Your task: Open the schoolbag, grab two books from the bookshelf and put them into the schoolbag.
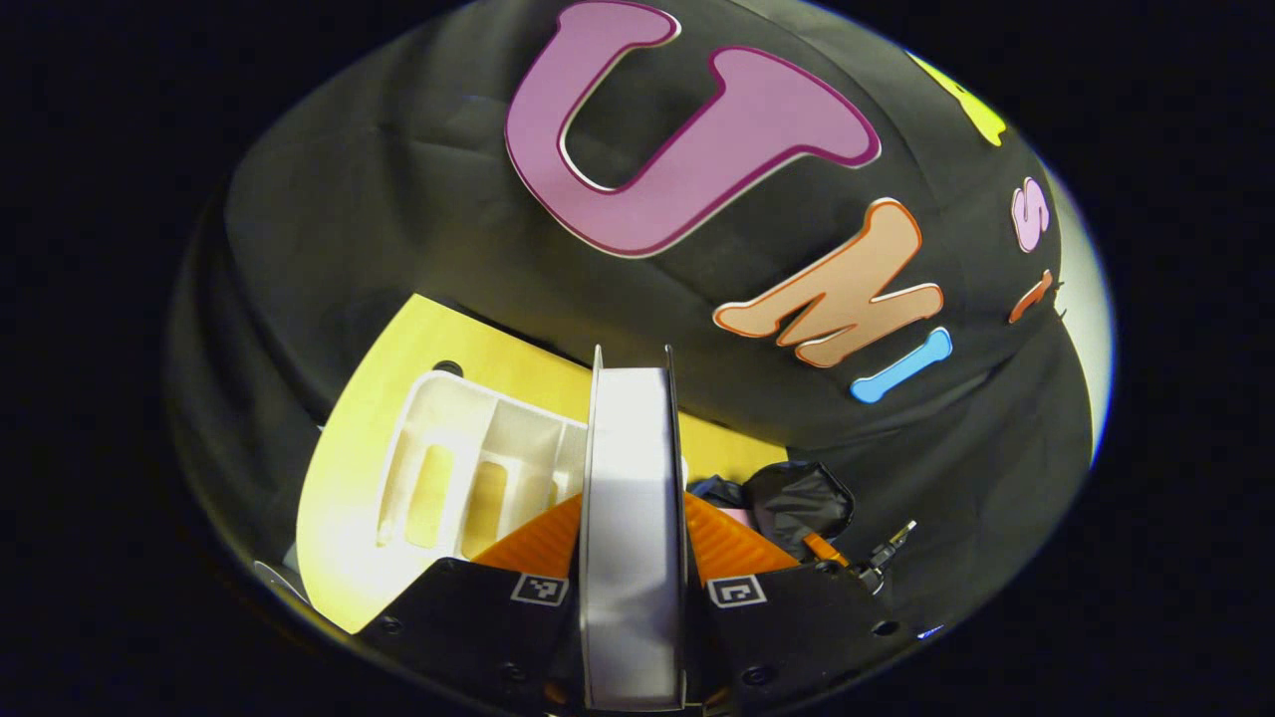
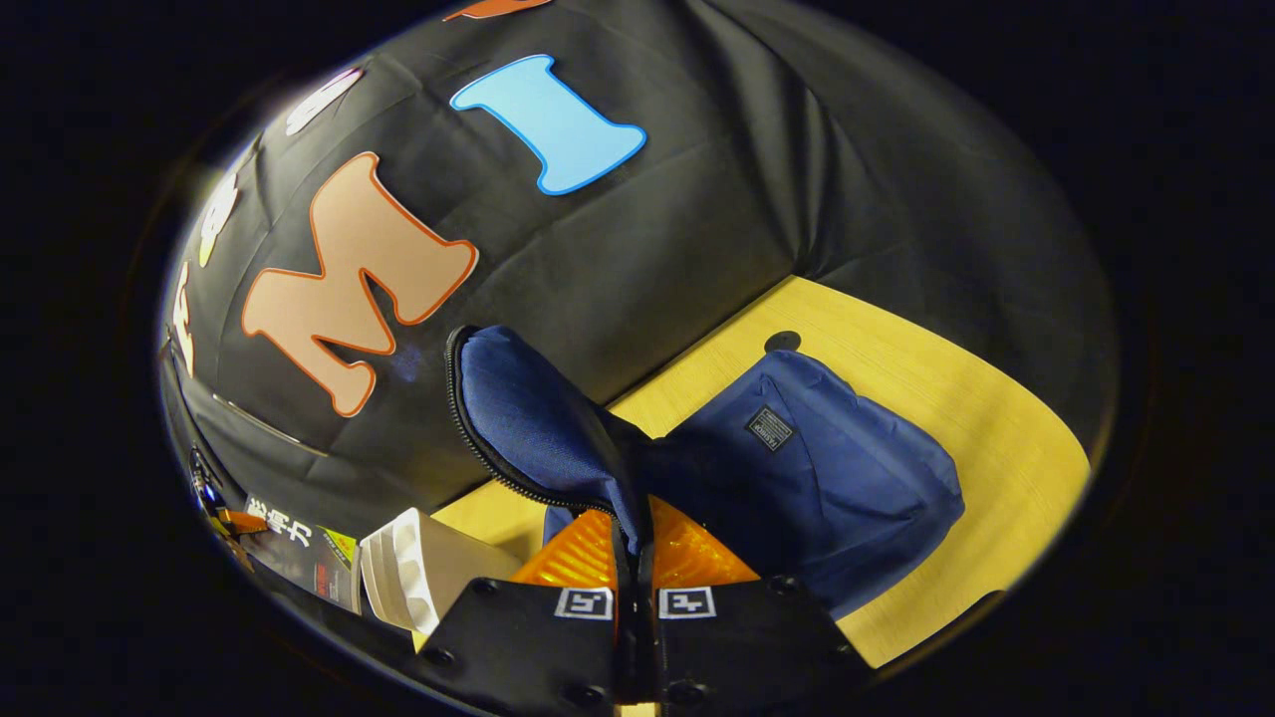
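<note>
Tabletop point(image 2: 956, 418) of pale yellow wood runs under everything, backed by the black cloth wall of the booth. One blue schoolbag point(image 2: 827, 478) lies on it in the right gripper view, bulging, with a small dark label patch on its upper side. Its flap point(image 2: 528, 408), edged by a dark zipper, stands lifted up and away from the bag body.

One white bookshelf point(image 1: 468, 468), a plastic rack with upright dividers and slotted openings, sits on the tabletop in the left gripper view; the same rack shows at the lower left of the right gripper view, just beside a book cover with printed characters point(image 2: 299, 548).

One book point(image 1: 633, 538) is held upright and edge-on in the left gripper view, its white page block facing the camera between two thin covers, raised in front of the bookshelf.

Left gripper point(image 1: 633, 558) has its fingers clamped on either side of that book, one pad against each cover. Right gripper point(image 2: 634, 558) has its fingers pinched close together on the lower edge of the flap, holding it up. A dark crumpled shape point(image 1: 797, 503) lies to the right behind the left gripper.
</note>
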`<state>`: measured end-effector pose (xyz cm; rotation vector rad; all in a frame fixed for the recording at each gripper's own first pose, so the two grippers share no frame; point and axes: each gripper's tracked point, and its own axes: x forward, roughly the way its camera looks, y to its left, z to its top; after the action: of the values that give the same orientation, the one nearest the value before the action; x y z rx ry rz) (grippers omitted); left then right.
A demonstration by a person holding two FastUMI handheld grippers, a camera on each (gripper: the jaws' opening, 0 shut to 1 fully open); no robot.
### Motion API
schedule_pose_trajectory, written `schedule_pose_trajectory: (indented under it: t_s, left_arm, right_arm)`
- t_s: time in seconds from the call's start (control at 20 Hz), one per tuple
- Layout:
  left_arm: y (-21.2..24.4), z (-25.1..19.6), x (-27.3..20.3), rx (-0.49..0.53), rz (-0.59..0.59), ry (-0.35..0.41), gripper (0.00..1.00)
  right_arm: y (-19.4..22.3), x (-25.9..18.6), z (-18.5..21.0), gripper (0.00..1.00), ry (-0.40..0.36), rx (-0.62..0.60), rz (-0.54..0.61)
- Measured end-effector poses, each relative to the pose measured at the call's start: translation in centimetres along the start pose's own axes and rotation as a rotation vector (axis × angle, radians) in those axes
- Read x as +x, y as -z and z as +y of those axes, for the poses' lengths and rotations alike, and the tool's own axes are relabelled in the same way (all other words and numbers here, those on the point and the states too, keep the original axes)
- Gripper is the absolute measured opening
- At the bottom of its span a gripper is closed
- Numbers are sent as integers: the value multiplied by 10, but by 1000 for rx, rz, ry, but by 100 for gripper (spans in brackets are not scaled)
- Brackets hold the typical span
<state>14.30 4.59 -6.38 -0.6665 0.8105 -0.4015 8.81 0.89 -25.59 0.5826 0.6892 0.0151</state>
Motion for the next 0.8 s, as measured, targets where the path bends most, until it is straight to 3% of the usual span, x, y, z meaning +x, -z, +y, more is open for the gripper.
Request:
schedule_pose_trajectory:
  t_s: [0.6,0.8]
  left_arm:
    - [72,-65,95,-127,88,182,36]
    - [100,-88,127,-95,131,196,36]
  right_arm:
    - [-3,-3,-1,4,-9,5,9]
    - [-4,-4,-2,2,-12,1,9]
